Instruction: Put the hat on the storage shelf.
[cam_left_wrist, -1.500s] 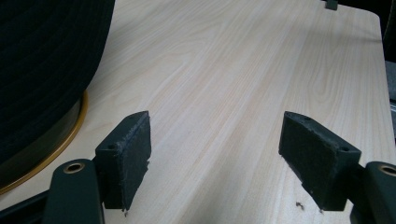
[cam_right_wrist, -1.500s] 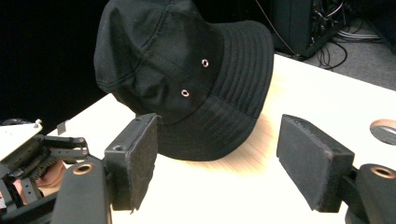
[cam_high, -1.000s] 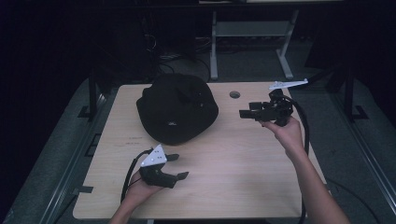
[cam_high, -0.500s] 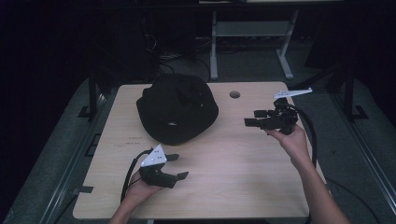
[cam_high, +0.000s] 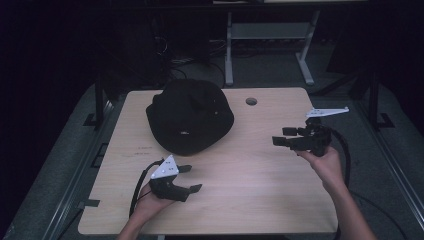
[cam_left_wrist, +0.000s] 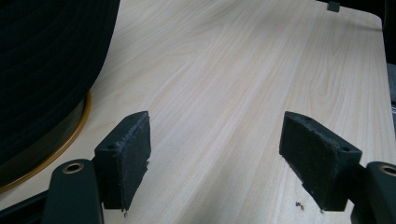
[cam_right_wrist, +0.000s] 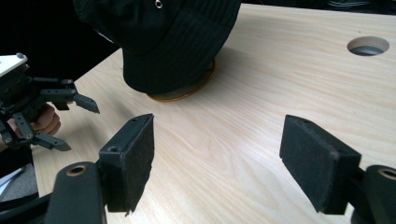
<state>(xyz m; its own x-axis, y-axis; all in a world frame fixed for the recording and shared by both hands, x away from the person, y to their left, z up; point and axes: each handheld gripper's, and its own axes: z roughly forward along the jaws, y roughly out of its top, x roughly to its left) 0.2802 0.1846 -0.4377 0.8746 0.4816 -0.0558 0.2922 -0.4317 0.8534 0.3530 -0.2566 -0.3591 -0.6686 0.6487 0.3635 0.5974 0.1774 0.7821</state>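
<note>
A black hat (cam_high: 190, 117) lies on the pale wooden table (cam_high: 250, 190), towards its far left. In the left gripper view the hat (cam_left_wrist: 46, 70) rests on a gold-edged base (cam_left_wrist: 70, 135). My left gripper (cam_high: 194, 178) is held near the table's front edge, just in front of the hat, open with nothing between its pads (cam_left_wrist: 217, 140). My right gripper (cam_high: 279, 136) hovers at the right side, pointing left at the hat, open and holding nothing (cam_right_wrist: 217, 140). The right gripper view shows the hat (cam_right_wrist: 163, 37) ahead and the left gripper (cam_right_wrist: 46, 112) farther off at the left.
A round cable hole (cam_high: 251, 101) is cut in the table behind and to the right of the hat, and it appears in the right gripper view (cam_right_wrist: 368, 45). Bare wood lies between the two grippers. A white desk frame (cam_high: 265, 35) stands on the dark floor beyond the table.
My right gripper has drawn back from the far right of the table towards the person and come lower. The left gripper and the hat have stayed put.
</note>
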